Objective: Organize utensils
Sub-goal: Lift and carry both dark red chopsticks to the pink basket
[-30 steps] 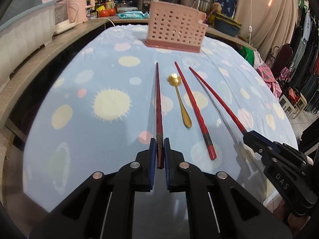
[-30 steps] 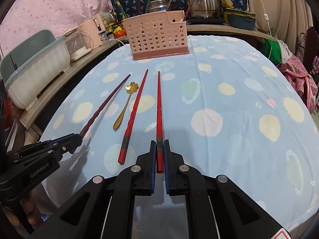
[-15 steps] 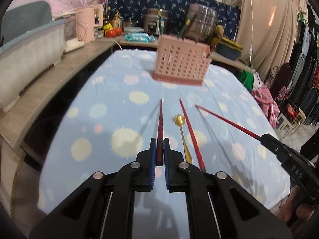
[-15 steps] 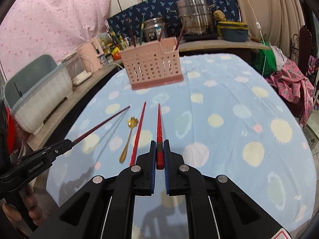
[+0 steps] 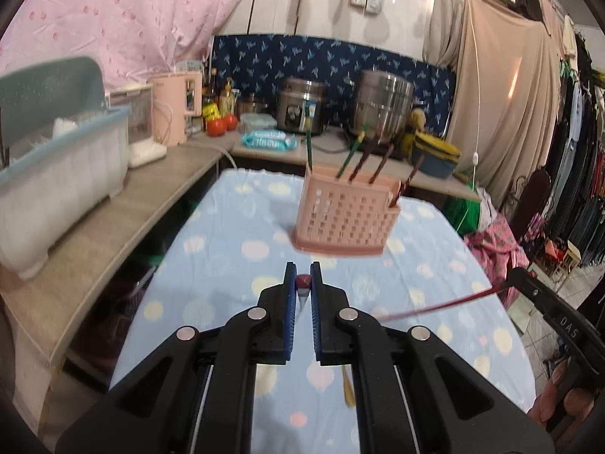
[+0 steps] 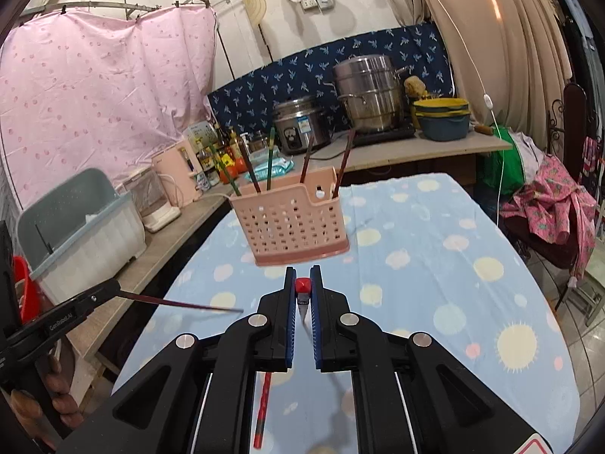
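My left gripper (image 5: 302, 270) is shut on a dark red chopstick (image 5: 303, 282), seen end-on and held above the spotted blue tablecloth (image 5: 227, 265). My right gripper (image 6: 302, 274) is shut on a brighter red chopstick (image 6: 303, 285), also lifted. Each view shows the other gripper from the side with its chopstick sticking out: the right gripper (image 5: 529, 287) and the left gripper (image 6: 94, 297). Ahead of both stands the pink perforated utensil basket (image 6: 291, 223) with several chopsticks upright in it. One red chopstick (image 6: 262, 412) and a gold spoon (image 5: 348, 389) lie on the cloth below the grippers.
A wooden counter (image 5: 113, 219) runs along the left with a grey-blue plastic bin (image 5: 56, 174) and a pink kettle (image 5: 172, 109). Steel pots (image 6: 368, 94) and a rice cooker (image 6: 300, 123) stand behind the basket. Clothes and a chair (image 6: 548, 204) are at the right.
Both grippers have risen off the table with their chopsticks, which lay flat a second ago. The basket now sits lower and nearer in both views. One chopstick and the spoon stay on the cloth.
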`<state>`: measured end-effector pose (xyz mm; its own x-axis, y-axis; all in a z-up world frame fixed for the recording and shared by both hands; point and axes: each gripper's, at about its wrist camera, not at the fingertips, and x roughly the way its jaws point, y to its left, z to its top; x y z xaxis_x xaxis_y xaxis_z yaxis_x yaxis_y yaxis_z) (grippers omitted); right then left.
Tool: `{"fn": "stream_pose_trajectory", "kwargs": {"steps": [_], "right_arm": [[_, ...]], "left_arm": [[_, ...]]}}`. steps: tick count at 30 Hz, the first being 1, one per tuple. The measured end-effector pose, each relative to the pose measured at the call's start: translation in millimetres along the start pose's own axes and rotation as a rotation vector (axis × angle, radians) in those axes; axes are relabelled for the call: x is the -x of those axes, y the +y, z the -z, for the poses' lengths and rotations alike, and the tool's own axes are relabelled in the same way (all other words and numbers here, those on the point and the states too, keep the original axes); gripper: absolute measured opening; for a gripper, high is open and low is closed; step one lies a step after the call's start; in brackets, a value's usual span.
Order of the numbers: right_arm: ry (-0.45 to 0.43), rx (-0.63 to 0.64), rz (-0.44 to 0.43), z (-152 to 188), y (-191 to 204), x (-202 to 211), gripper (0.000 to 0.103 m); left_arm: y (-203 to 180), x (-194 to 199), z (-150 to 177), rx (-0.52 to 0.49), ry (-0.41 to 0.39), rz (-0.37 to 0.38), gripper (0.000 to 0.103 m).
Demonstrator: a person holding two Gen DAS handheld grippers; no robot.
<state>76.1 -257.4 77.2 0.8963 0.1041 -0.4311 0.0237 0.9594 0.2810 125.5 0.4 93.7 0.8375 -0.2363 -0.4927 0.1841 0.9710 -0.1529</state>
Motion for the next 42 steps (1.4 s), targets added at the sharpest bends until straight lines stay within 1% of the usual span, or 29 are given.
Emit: {"fn": "stream_pose_trajectory", "kwargs": {"steps": [10,16,23,27,31,35,37,40,42], "right_arm": [[-0.035,-0.008,-0.02,-36,-2,-17,0.007],[-0.075,-0.003,-0.022,-62,-3,-24,0.007],[-0.116,-0.023,-0.065,-106,-2,-40,0.007],[-0.169,-0.019,-0.075,-140,3,-51,0.007],[-0.205,-0.028,-0.089,-171,6,-68,0.007],[-0.239,-0.047,-0.101,-198,8,-89,0.007],[-0.25,-0.053,-0.103,-209,9,-101,0.007],[-0.265,-0.063,-0.104,-219,8,-118,0.007],[-0.267,-0.07,-0.1,-223,6,-130,0.007]], "left_arm": [[-8,-15,-41,-0.02,-0.072,-0.002,0.007],[-14,-22,-66,-0.035,-0.111,0.002,0.007],[-22,-28,-107,-0.045,-0.177,0.019,0.007],[-27,-34,-142,-0.05,-0.245,0.014,0.007],[-29,-40,-172,-0.049,-0.31,0.022,0.007],[-28,-48,-198,-0.018,-0.359,0.048,0.007],[-28,-55,-209,-0.011,-0.383,0.047,0.007],[-30,-72,-221,-0.013,-0.393,0.045,0.007],[-32,-86,-223,-0.018,-0.38,0.038,0.007]]}}
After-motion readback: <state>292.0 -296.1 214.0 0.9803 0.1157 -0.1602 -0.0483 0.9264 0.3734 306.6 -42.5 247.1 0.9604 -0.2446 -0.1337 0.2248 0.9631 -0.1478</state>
